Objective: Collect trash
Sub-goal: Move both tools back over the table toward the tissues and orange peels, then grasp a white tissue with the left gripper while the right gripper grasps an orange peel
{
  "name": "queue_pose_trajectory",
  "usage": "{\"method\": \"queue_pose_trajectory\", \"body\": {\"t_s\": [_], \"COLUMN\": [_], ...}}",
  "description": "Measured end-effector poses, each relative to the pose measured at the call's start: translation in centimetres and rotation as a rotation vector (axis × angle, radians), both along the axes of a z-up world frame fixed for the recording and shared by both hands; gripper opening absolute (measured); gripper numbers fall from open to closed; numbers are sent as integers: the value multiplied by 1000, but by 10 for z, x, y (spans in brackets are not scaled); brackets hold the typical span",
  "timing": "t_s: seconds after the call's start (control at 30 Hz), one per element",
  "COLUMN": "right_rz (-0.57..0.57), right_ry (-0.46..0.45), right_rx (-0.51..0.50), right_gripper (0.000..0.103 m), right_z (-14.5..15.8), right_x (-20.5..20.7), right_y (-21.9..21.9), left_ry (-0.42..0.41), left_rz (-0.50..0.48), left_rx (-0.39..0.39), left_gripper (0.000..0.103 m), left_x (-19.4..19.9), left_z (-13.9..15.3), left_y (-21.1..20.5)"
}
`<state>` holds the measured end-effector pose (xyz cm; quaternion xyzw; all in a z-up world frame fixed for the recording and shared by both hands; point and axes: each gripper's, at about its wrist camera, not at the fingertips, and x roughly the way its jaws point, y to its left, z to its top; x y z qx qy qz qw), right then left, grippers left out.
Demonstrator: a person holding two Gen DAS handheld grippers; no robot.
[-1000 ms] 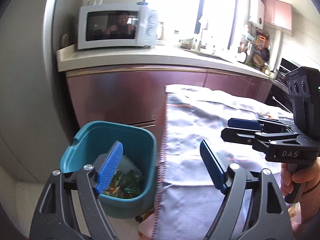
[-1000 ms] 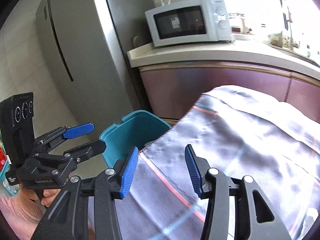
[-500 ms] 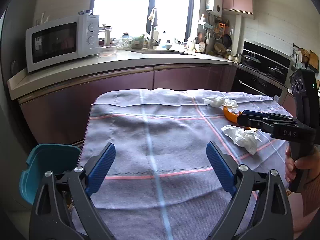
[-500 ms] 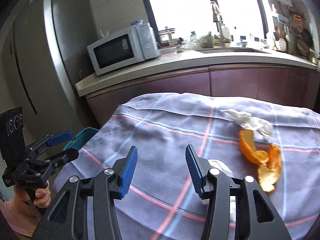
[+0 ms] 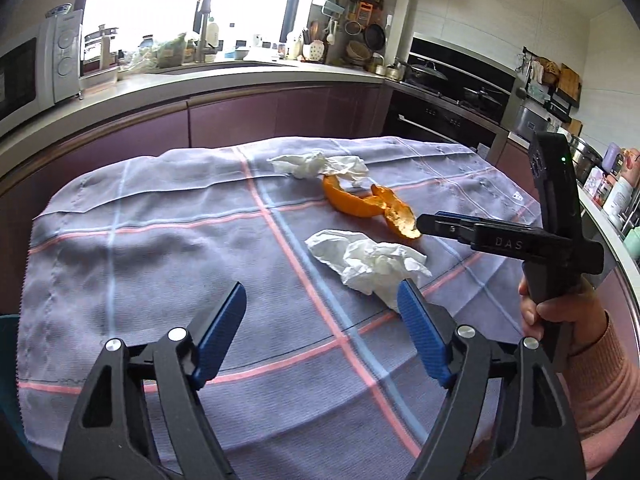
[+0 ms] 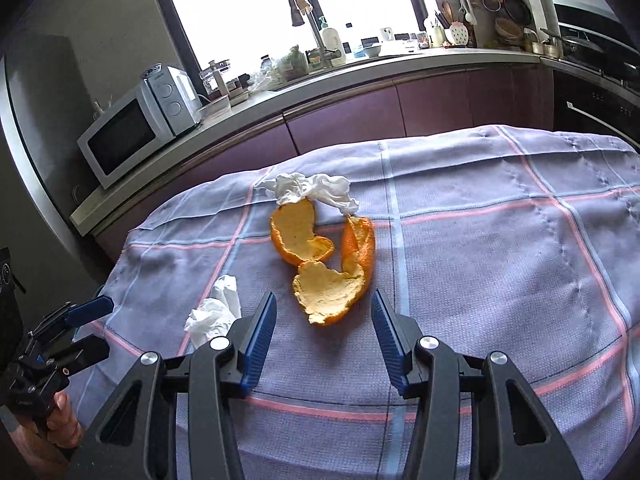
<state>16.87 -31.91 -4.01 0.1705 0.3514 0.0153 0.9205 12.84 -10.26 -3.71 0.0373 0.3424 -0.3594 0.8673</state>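
On the checked tablecloth [image 5: 160, 248] lie a crumpled white tissue [image 5: 368, 260], an orange peel [image 5: 366, 204] and a second tissue [image 5: 320, 164] farther back. My left gripper [image 5: 322, 320] hovers over the cloth with its jaws closing and nothing between them. The near tissue lies just past its right fingertip. My right gripper [image 6: 324, 310] is open and empty, with the near end of the orange peel [image 6: 324, 264] just beyond its tips. The right wrist view also shows the near tissue [image 6: 216, 308], the far tissue [image 6: 312, 188] and the left gripper [image 6: 106, 326]. The right gripper [image 5: 430, 220] reaches in beside the peel.
A sliver of the teal bin [image 5: 7, 360] shows past the table's left edge. Behind the table run purple cabinets and a worktop with a microwave [image 6: 136, 128], a sink and bottles. An oven and hob [image 5: 448, 92] stand at the right. A hand in a pink sleeve [image 5: 560, 312] holds the right gripper.
Both views have swung from the teal bin and cabinet side over onto the table, bringing the tissues and the peel close. The left jaws stand narrower than half a second ago.
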Motion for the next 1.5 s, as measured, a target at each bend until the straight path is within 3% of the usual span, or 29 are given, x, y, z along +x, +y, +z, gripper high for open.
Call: {"method": "queue_pose_trajectory", "body": {"t_s": [0.27,0.47,0.73,0.83,1.07,1.5], "right_rz": [-9,9,2,-8,-60,-42], "right_ry": [43,90,101,105,70,-47], "right_rx": [7,20,67,100,171,243], "right_gripper": [47,40,21,11,5,5], "right_z": [-3,-12,-16,-19,-19,1], "right_x": [20,36,41,40,30,-8], "right_y": [-12,-16,-24,-30,-45,-37], "left_ry": [70,122,213,245,231,132], "left_rz": [-41,-39,-36,-52,-45,-14], "left_rx": [13,52,42,21,1,-26], "left_gripper": [74,69,48,29,13,10], "left_x": [16,29,47,49,44,26], "left_z": [-10,-23,-41,-42,-36,-11], "left_y": [-41,-61,-67,-69,-62,-24]}}
